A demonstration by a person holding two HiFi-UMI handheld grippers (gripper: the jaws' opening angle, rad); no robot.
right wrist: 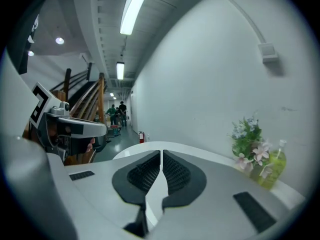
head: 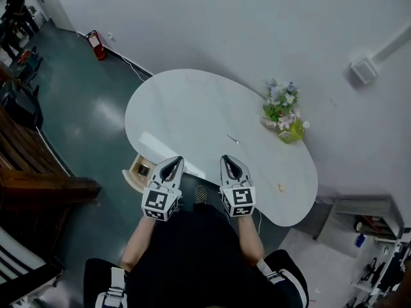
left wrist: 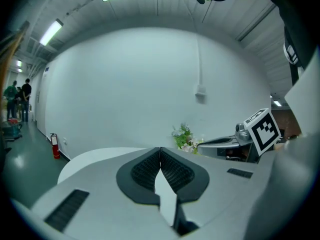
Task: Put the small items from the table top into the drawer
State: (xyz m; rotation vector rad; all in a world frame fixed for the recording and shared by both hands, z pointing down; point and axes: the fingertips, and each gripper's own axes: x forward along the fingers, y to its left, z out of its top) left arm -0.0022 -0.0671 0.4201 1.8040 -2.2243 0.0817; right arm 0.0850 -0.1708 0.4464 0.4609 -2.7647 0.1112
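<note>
step: pre-reach, nothing picked | I held left gripper (head: 171, 164) and right gripper (head: 230, 162) closed tight, empty, at near edge of table (head: 192, 101) | thin item (head: 232, 139) mid-frame, pale bit (head: 280, 187) (crumb?) lower right | drawer (head: 137, 172) open, centre-left | next: open right jaws, reach thin item
</note>
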